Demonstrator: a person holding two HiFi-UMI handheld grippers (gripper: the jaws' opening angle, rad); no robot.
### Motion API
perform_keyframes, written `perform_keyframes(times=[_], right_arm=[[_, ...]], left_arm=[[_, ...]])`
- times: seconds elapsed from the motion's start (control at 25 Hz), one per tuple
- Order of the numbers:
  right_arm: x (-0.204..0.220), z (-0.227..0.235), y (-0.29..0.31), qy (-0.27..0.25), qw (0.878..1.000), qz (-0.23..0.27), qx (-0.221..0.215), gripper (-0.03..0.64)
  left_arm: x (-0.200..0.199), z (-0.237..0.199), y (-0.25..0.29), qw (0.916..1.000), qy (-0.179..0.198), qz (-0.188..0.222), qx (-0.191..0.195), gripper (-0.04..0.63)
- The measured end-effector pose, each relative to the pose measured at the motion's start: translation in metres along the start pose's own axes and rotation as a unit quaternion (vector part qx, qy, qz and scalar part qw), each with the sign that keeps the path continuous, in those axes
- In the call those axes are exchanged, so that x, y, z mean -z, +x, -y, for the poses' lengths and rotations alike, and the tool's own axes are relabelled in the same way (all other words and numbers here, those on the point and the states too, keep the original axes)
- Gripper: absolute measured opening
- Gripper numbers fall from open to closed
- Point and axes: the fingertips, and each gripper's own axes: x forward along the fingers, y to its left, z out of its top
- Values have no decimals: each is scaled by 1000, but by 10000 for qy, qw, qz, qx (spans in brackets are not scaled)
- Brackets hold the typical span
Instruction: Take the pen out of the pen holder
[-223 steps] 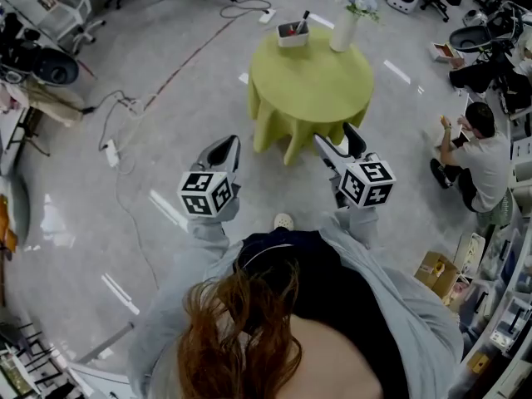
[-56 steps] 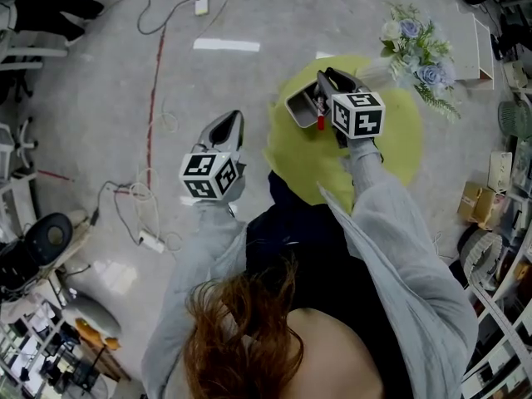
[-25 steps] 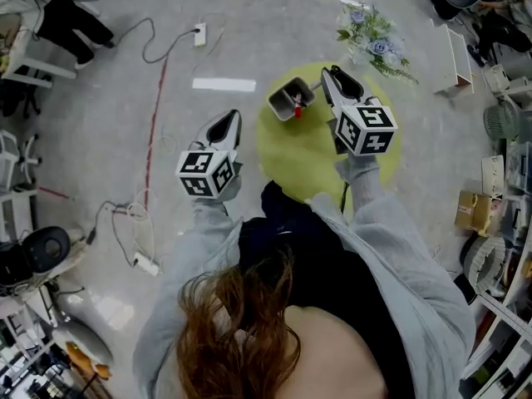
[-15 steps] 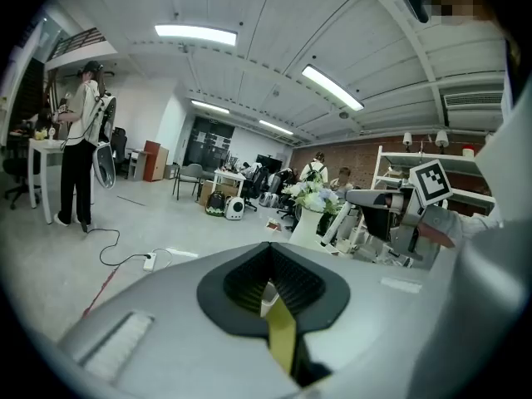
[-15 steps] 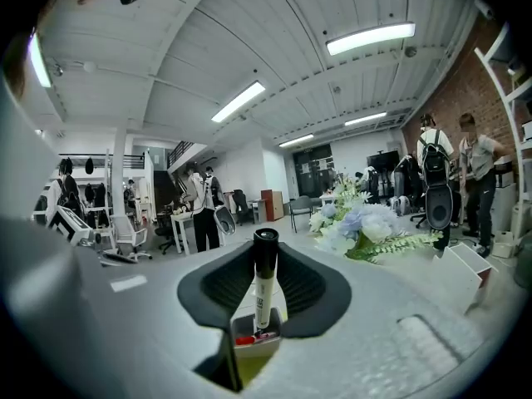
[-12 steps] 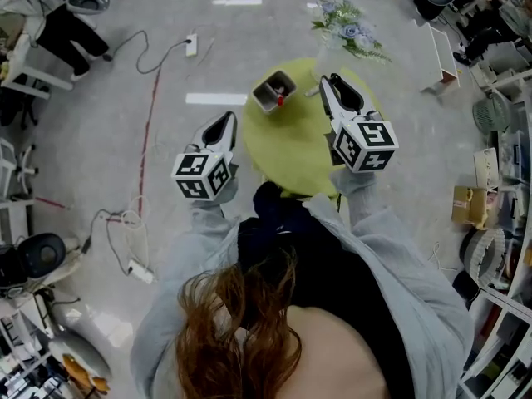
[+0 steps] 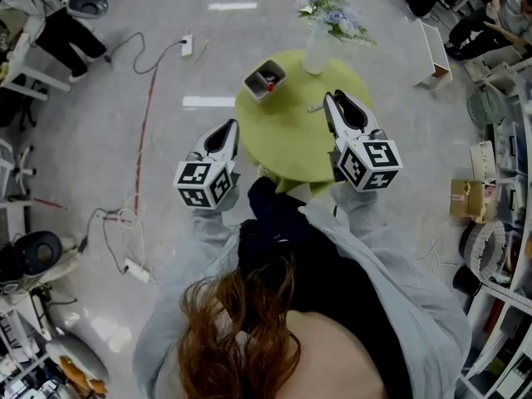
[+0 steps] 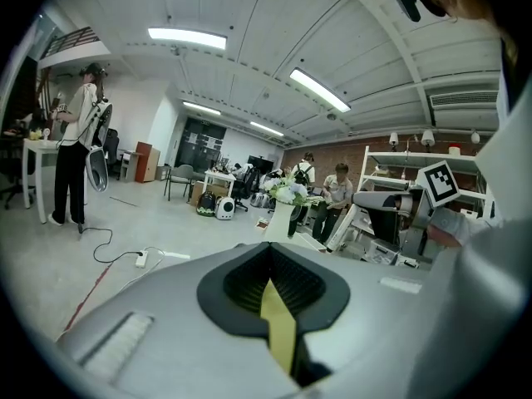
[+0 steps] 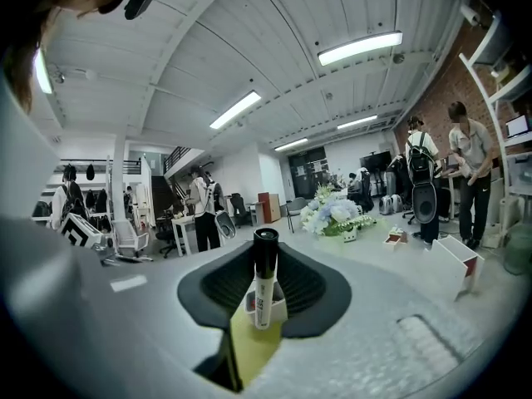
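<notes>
The grey square pen holder (image 7: 263,80) stands on the round green table (image 7: 291,144) with a red-capped pen (image 7: 270,85) still in it. My right gripper (image 7: 332,100) hovers over the table's right half, well clear of the holder, shut on a white marker pen with a black cap (image 9: 264,274). In the right gripper view the pen stands upright between the pads of the right gripper (image 9: 263,299). In the head view it juts left from the tips as a short stub (image 7: 316,107). My left gripper (image 7: 229,129) hangs off the table's left edge, shut and empty, with the left gripper's (image 8: 268,266) pads meeting.
A white vase (image 7: 315,52) of pale flowers (image 7: 331,15) stands at the table's far side. A power strip and cables (image 7: 184,44) lie on the floor to the left. People stand and sit around the room, with shelves (image 7: 507,273) on the right.
My right gripper has drawn back from the pen holder toward the table's near right side with the marker in it. The left gripper has drifted along beside the table.
</notes>
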Motion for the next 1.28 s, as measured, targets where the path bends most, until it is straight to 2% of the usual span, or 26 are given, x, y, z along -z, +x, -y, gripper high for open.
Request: perform_keyframes(times=[0.28,0.56,1.28], right_arm=[[20,-11,-28,51,9999,-109,-40,86],[35,-9,-44,90,9998,-168,26,84],[38,-8,-53,30,9998,-201,24,84]], left_arm=[[17,10,-14,10000,-65,-43,-9,18],[20,27,-15,9999,16,-17,141,18],[17,36,-16,9998,30,69,167,18]])
